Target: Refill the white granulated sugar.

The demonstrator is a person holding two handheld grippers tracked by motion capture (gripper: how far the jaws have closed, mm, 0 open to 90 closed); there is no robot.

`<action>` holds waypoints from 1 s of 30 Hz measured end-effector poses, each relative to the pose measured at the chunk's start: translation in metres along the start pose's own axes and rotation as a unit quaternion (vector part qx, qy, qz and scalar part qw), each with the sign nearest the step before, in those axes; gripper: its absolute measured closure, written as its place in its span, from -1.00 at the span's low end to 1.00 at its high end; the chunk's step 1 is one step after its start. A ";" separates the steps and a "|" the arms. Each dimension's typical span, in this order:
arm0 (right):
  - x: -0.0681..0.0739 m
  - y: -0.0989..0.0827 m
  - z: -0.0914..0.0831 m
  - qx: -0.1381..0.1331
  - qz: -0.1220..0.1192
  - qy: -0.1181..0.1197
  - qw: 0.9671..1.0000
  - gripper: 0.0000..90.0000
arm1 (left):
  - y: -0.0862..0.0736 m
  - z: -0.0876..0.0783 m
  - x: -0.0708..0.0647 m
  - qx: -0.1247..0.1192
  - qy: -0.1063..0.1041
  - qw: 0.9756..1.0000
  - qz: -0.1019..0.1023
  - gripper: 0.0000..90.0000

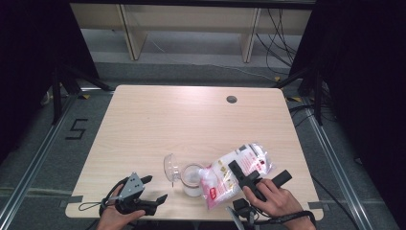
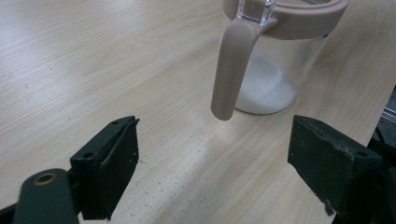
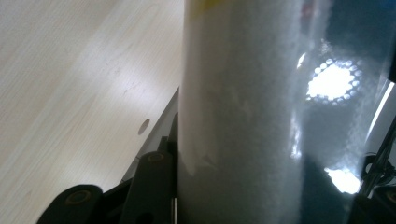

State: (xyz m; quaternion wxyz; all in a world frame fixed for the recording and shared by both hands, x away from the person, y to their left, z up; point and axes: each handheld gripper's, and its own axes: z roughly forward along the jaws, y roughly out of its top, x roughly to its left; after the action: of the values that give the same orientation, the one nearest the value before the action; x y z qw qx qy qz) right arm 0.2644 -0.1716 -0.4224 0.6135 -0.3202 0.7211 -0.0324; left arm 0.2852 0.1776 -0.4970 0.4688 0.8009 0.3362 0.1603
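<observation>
Near edge of table (image 1: 191, 115), right of centre: clear jar (image 1: 192, 179) with white grains at its bottom, pinkish rim, hinged lid (image 1: 169, 166) flipped open to its left. Bag (image 1: 238, 171) of white grains lies tilted with its mouth against the jar; right gripper (image 1: 255, 179) clamps it, jaws pressed on the bag. In the right gripper view the bag blocks nearly everything; print unreadable. Left gripper (image 1: 152, 189) rests beside the jar, jaws wide apart, holding nothing. Jar top cut off in the left gripper view.
</observation>
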 end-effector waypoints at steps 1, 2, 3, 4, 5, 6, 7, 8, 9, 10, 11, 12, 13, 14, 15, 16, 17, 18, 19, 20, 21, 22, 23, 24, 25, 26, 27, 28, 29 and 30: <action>0.000 0.000 0.000 0.001 0.002 0.000 1.000 0.50 | 0.000 0.000 0.000 -0.002 -0.002 1.000 0.000 -0.64; 0.001 -0.001 -0.001 0.002 0.000 0.001 1.000 0.50 | 0.000 0.000 0.000 -0.002 -0.002 1.000 -0.001 -0.64; 0.000 -0.001 0.000 -0.002 -0.008 0.001 1.000 0.50 | 0.000 0.000 0.000 -0.003 -0.002 1.000 -0.001 -0.64; 0.000 0.000 -0.001 -0.001 -0.006 0.001 1.000 0.50 | 0.000 0.000 0.000 -0.003 -0.002 1.000 -0.003 -0.64; 0.002 0.000 -0.002 0.001 0.001 0.000 1.000 0.50 | 0.000 0.000 0.000 -0.003 -0.002 1.000 -0.003 -0.64; 0.001 0.001 -0.002 0.000 0.001 0.002 1.000 0.50 | 0.000 0.000 0.000 -0.003 -0.002 1.000 -0.004 -0.64; 0.001 0.002 -0.002 -0.003 0.000 0.002 1.000 0.50 | 0.000 0.000 0.000 -0.002 -0.002 1.000 0.000 -0.64; 0.001 0.003 -0.001 -0.005 0.000 0.002 1.000 0.50 | 0.000 0.000 0.000 -0.002 -0.002 1.000 0.000 -0.64; 0.000 0.004 0.000 -0.006 -0.001 0.001 1.000 0.50 | 0.000 0.000 0.000 -0.001 -0.002 1.000 0.000 -0.64; -0.001 0.004 0.001 -0.011 -0.004 0.001 1.000 0.50 | 0.000 0.000 0.000 -0.002 -0.002 1.000 0.000 -0.64; -0.001 0.004 0.001 -0.007 0.001 0.001 1.000 0.50 | 0.000 0.000 0.000 -0.002 -0.002 1.000 -0.001 -0.64; -0.002 0.003 0.001 -0.007 0.001 0.001 1.000 0.50 | 0.000 0.000 0.000 -0.002 -0.002 1.000 -0.001 -0.64; -0.001 0.002 0.001 -0.006 0.003 0.001 1.000 0.50 | 0.000 0.000 0.000 -0.002 -0.002 1.000 0.000 -0.64; -0.001 0.001 0.000 -0.004 0.004 0.001 1.000 0.50 | 0.000 0.000 0.000 -0.002 -0.002 1.000 -0.003 -0.64; -0.001 0.000 0.000 -0.004 0.005 0.001 1.000 0.50 | 0.000 0.000 0.000 -0.003 -0.002 1.000 -0.003 -0.64; 0.000 -0.001 -0.001 0.001 0.006 0.001 1.000 0.50 | 0.000 0.000 0.000 -0.003 -0.002 1.000 -0.003 -0.64; 0.000 -0.001 -0.002 0.002 0.005 0.002 1.000 0.50 | 0.000 0.000 0.000 -0.002 -0.002 1.000 0.000 -0.64; 0.001 -0.001 -0.002 0.003 0.005 0.001 1.000 0.50 | 0.000 0.000 0.000 -0.002 -0.002 1.000 -0.001 -0.64; 0.001 -0.001 -0.002 0.003 0.005 0.002 1.000 0.50 | 0.000 0.000 0.000 -0.002 -0.002 1.000 -0.001 -0.64; 0.001 -0.001 -0.003 0.002 0.005 0.002 1.000 0.50 | 0.000 0.000 0.000 -0.003 -0.002 1.000 -0.004 -0.64; 0.001 0.000 -0.002 -0.003 0.002 0.003 1.000 0.50 | 0.000 0.000 0.000 -0.003 -0.002 1.000 -0.004 -0.64; 0.001 0.002 -0.002 -0.002 0.004 0.004 1.000 0.50 | 0.000 0.000 0.000 -0.003 -0.002 1.000 -0.004 -0.64; 0.001 0.003 -0.002 -0.006 0.002 0.003 1.000 0.50 | 0.000 0.000 0.000 -0.003 -0.002 1.000 -0.004 -0.64; 0.001 0.004 -0.001 -0.007 0.003 0.003 1.000 0.50 | 0.000 0.000 0.000 -0.002 -0.003 1.000 -0.003 -0.64; 0.000 0.004 0.001 -0.013 -0.001 0.003 1.000 0.50 | 0.000 0.000 0.000 -0.002 -0.003 1.000 -0.003 -0.64; 0.000 0.005 0.001 -0.010 0.002 0.002 1.000 0.50 | 0.000 0.000 0.000 -0.002 -0.003 1.000 0.000 -0.64; -0.001 0.004 0.002 -0.009 0.002 0.003 1.000 0.50 | 0.000 0.000 0.000 -0.002 -0.003 1.000 -0.001 -0.64; 0.000 0.004 0.003 -0.008 0.004 0.003 1.000 0.50 | 0.000 0.000 0.000 -0.002 -0.003 1.000 -0.003 -0.64; 0.000 0.003 0.002 -0.007 0.003 0.004 1.000 0.50 | 0.000 0.000 0.000 -0.002 -0.003 1.000 -0.003 -0.64; 0.001 0.002 0.002 -0.004 0.000 0.005 1.000 0.50 | 0.000 0.000 0.001 -0.002 -0.003 1.000 -0.003 -0.64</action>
State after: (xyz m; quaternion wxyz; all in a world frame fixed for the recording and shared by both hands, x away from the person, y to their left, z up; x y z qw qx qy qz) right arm 0.2653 -0.1699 -0.4243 0.6088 -0.3225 0.7242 -0.0309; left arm 0.2855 0.1780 -0.4971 0.4720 0.7993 0.3371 0.1573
